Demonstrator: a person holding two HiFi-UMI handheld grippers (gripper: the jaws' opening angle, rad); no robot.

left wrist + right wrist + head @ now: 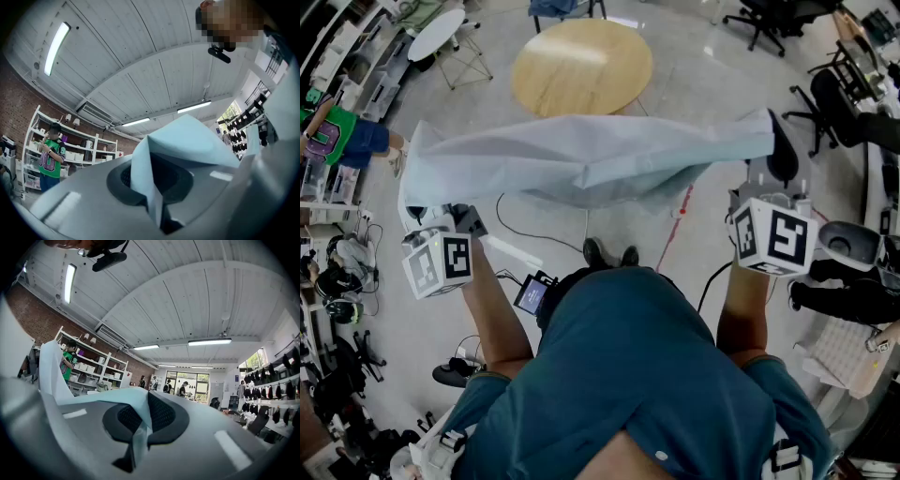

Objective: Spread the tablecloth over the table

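Observation:
A pale blue tablecloth (581, 159) hangs stretched in the air between my two grippers, sagging in folds in the middle. It sits in front of the round wooden table (581, 66), which is bare. My left gripper (427, 214) is shut on the cloth's left corner. The left gripper view shows the cloth (187, 140) pinched between its jaws (157, 192). My right gripper (778, 155) is shut on the right corner, with the fabric (136, 408) clamped between the black pads (161, 416). Both grippers are held at about the same height.
A small white table (436, 33) stands at the far left and office chairs (769, 19) at the far right. A person in a green shirt (333, 136) stands by the shelves on the left. Cables and a red tape line (680, 211) lie on the floor under the cloth.

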